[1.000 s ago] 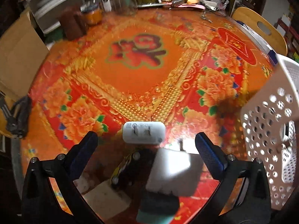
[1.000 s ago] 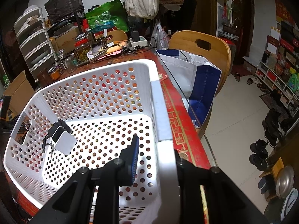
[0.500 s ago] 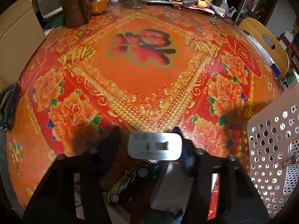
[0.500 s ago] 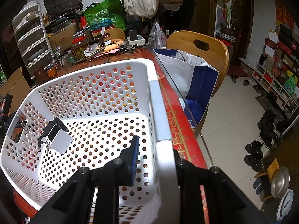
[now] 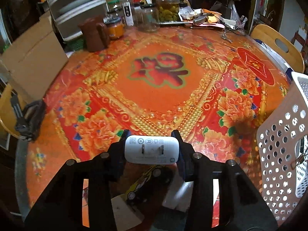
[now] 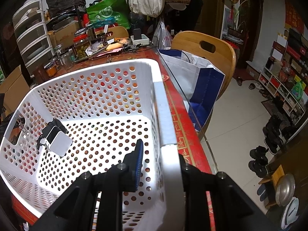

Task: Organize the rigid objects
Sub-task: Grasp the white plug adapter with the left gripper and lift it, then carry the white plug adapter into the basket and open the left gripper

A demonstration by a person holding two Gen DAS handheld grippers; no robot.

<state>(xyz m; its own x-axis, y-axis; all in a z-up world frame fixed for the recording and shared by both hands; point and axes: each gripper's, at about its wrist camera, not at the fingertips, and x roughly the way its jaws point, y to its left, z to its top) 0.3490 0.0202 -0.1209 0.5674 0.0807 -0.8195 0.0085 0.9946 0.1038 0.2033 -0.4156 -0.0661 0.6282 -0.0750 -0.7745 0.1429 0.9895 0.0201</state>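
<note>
My left gripper (image 5: 151,150) is shut on a white plug adapter (image 5: 152,149) and holds it above the red and orange tablecloth, prongs facing the camera. Below it lie a yellow and black toy car (image 5: 148,182) and a white block (image 5: 178,196). The white perforated basket (image 5: 283,144) stands to the right. My right gripper (image 6: 160,154) is shut on the basket's right wall (image 6: 163,115). Inside the basket lies a white and black charger (image 6: 55,137) with a cable.
Jars (image 5: 167,6), a brown pot (image 5: 94,34) and clutter stand at the table's far edge. A cardboard box (image 5: 32,61) is at the left, a black object (image 5: 30,119) at the left edge. A wooden chair (image 6: 207,52) with a blue and white bag (image 6: 194,77) stands beyond the table's right side.
My left gripper closed on the white plug adapter and lifted it off the table. My right gripper kept its hold on the basket wall.
</note>
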